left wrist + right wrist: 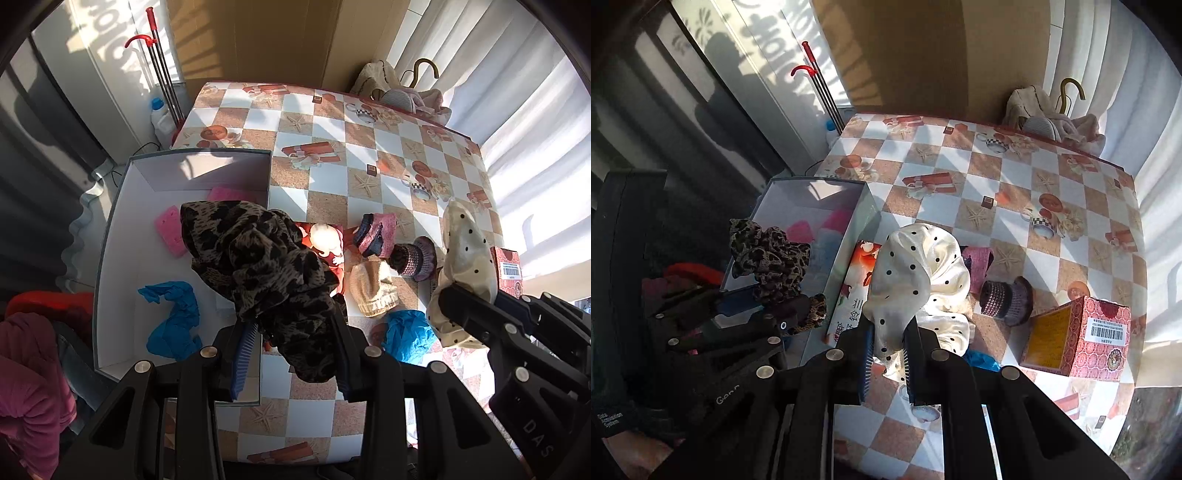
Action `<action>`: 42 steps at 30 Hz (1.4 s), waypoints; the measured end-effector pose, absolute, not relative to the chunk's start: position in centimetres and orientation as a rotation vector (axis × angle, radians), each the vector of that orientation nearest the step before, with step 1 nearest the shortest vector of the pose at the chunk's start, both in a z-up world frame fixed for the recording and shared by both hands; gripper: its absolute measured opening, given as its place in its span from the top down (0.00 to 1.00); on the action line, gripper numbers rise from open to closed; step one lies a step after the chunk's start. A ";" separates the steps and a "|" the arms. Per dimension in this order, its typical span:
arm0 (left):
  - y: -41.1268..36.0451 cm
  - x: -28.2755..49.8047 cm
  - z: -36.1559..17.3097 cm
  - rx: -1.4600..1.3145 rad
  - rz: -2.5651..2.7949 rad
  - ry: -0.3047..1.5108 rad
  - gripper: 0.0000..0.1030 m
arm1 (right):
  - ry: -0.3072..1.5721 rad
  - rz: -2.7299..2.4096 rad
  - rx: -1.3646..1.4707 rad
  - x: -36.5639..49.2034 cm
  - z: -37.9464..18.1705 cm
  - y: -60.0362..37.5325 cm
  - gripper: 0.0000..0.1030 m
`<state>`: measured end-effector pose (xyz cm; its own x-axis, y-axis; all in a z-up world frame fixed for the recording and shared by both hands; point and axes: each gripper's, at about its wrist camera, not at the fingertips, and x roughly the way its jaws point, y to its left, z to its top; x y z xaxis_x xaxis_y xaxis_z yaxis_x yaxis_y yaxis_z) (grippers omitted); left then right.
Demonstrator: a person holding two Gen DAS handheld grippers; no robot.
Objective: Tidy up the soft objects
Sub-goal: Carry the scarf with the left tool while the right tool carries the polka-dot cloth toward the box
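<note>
Sorted so far: in the white box we count pink sponges and a blue cloth. In hand: our left tongs pinch the leopard scrunchie above the box's near edge; our right tongs pinch the polka-dot scrunchie over the desk. Outstanding on the desk: beige knit, pink-and-navy knit, beaded roll, another blue cloth. Both tongs point steeply downward, side by side.
</note>
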<state>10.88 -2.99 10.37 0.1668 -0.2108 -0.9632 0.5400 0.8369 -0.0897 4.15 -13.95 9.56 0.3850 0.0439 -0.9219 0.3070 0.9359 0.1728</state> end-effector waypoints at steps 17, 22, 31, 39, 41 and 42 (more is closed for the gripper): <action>-0.8 11.3 10.9 0.252 -0.518 1.318 0.60 | 1.166 -0.124 0.290 3.4 9.8 -12.3 0.85; -1.7 10.7 10.7 0.299 -0.564 1.339 0.60 | 1.142 -0.169 0.265 1.7 10.3 -12.3 0.85; -5.4 8.2 9.8 0.446 -0.733 1.335 0.60 | 1.125 -0.369 0.338 -1.6 10.6 -14.0 0.85; -5.7 8.0 9.2 0.489 -0.798 1.345 0.60 | 1.096 -0.442 0.324 -2.1 11.8 -13.7 0.85; -5.7 8.2 9.1 0.495 -0.806 1.345 0.60 | 1.088 -0.458 0.312 -1.8 12.2 -13.5 0.85; -5.6 8.3 9.1 0.494 -0.809 1.345 0.60 | 1.084 -0.463 0.313 -1.7 12.4 -13.4 0.85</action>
<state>8.35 -5.61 9.09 0.0222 -0.2263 -0.9738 0.7539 0.6435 -0.1324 -1.69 -13.45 12.39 0.3870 -0.2068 -0.8986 0.5059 0.8624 0.0194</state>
